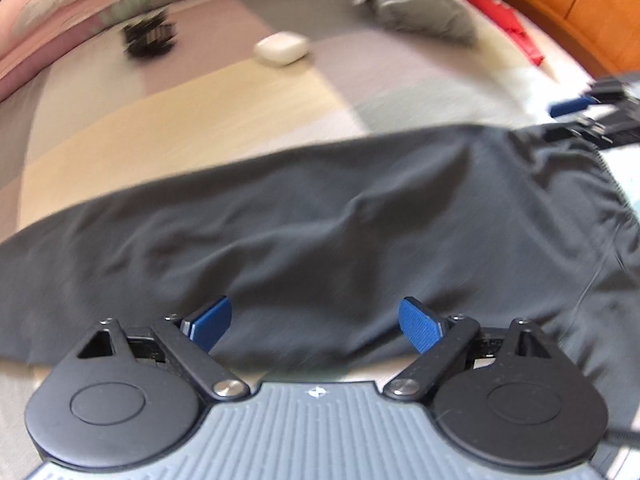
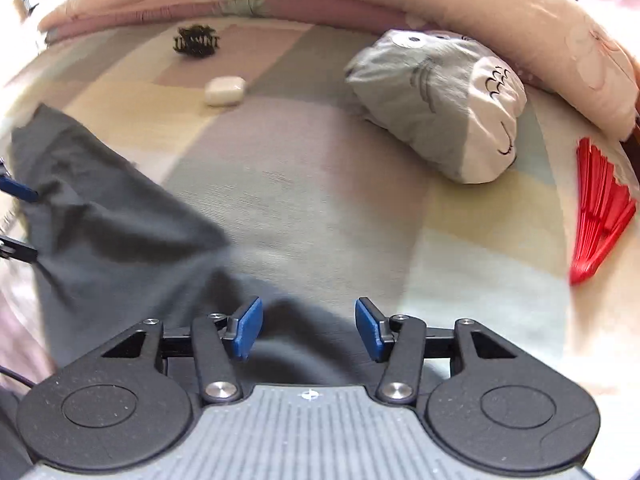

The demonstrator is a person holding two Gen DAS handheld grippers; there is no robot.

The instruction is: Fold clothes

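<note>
A dark grey garment lies stretched across the bed in a long folded band. My left gripper hovers just over its near edge, open, nothing between its blue pads. At the far right of the left wrist view the right gripper shows above the garment's end. In the right wrist view the same garment spreads to the left and under my right gripper, which is open over the cloth. The left gripper's fingertips poke in at the left edge.
The bed sheet has pastel patches. On it lie a white earbud case, a black hair claw, a grey cartoon pillow and a red folding fan. A floral quilt runs along the back. An orange wooden headboard stands at right.
</note>
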